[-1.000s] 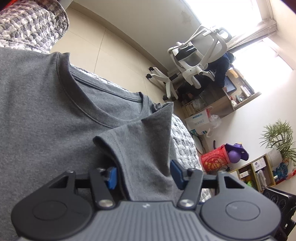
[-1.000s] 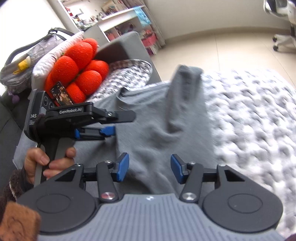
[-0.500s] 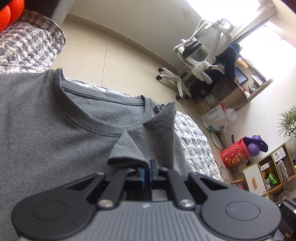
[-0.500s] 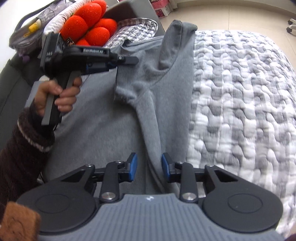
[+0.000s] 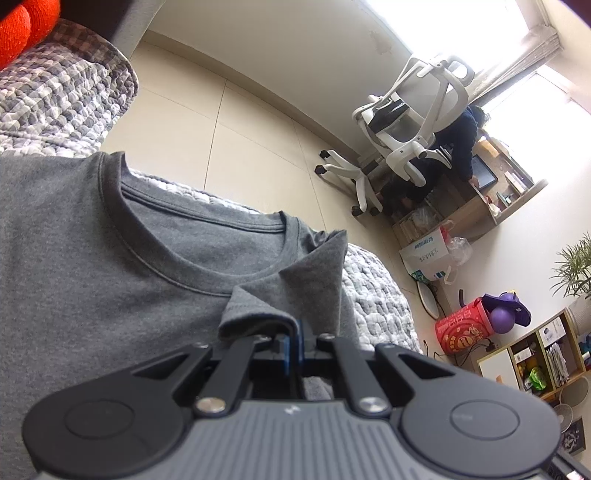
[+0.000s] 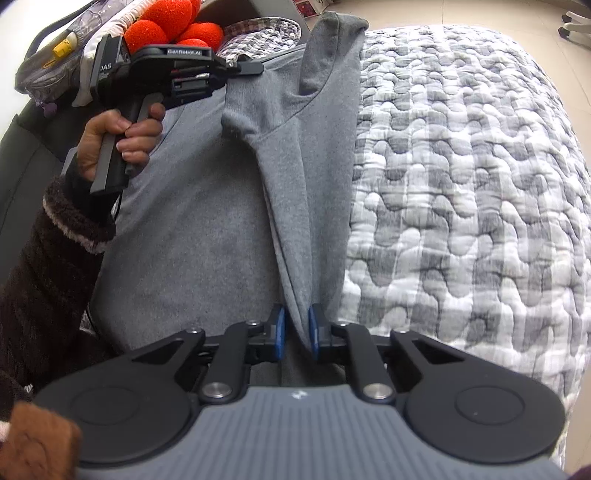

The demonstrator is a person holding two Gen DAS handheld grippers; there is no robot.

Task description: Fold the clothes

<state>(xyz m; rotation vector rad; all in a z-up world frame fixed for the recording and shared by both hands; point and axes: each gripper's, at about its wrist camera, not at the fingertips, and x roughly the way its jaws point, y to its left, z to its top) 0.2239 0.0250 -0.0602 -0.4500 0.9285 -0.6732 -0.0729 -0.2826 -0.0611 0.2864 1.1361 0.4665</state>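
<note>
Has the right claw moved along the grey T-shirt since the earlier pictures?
Yes. The right claw has moved away from the orange cushions, down the T-shirt, and is closing on its folded edge.

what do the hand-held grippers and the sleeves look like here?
Each hand-held gripper is black, with a ribbed grey body, two round discs, silver pivot pins and blue finger pads. The left hand-held gripper has a pistol grip and white "GenRobot.AI" lettering. Sleeve: dark brown fleece with a pale cuff edge.
</note>
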